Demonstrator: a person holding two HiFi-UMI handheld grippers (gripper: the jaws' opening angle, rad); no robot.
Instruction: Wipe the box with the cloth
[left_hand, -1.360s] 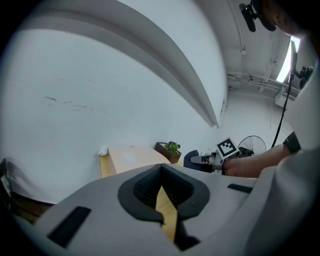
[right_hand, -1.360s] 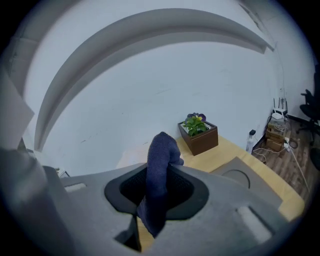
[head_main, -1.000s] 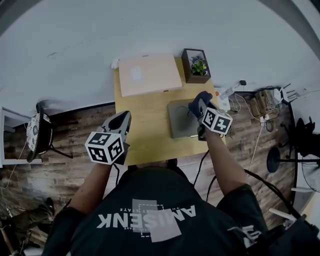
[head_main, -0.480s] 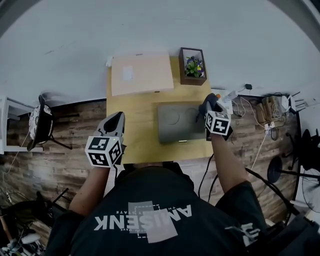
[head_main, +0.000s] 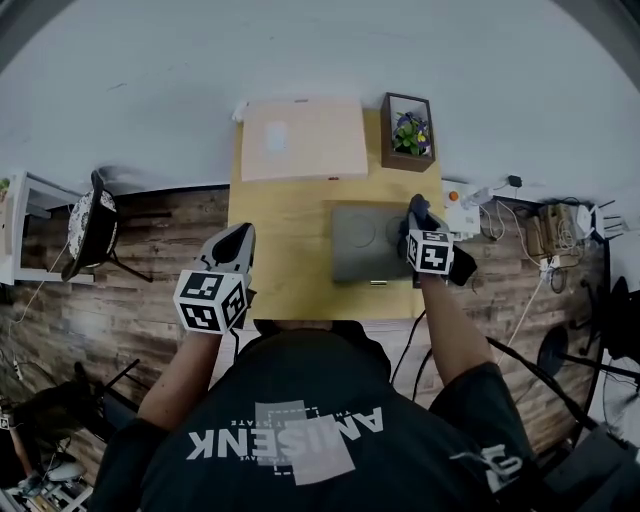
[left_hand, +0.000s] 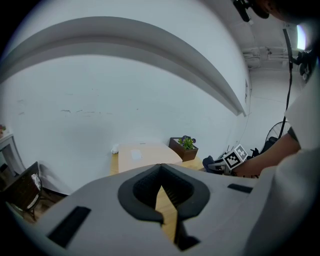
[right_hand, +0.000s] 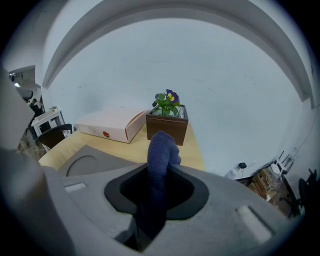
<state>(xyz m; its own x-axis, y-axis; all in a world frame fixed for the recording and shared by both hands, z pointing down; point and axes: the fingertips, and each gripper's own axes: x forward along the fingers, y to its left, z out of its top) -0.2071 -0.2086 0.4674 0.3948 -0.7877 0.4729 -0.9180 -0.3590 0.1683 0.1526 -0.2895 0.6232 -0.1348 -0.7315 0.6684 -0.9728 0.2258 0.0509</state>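
Right gripper (head_main: 416, 216), clamped on the blue cloth (right_hand: 159, 150), sits at the right edge of the grey box (head_main: 362, 248), which stretches leftward; left gripper (head_main: 239, 236) closed on nothing, well apart.

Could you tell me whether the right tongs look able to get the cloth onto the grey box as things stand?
Probably yes: the right tongs, shut on the cloth, sit at the right edge of the grey box, with nothing between them.
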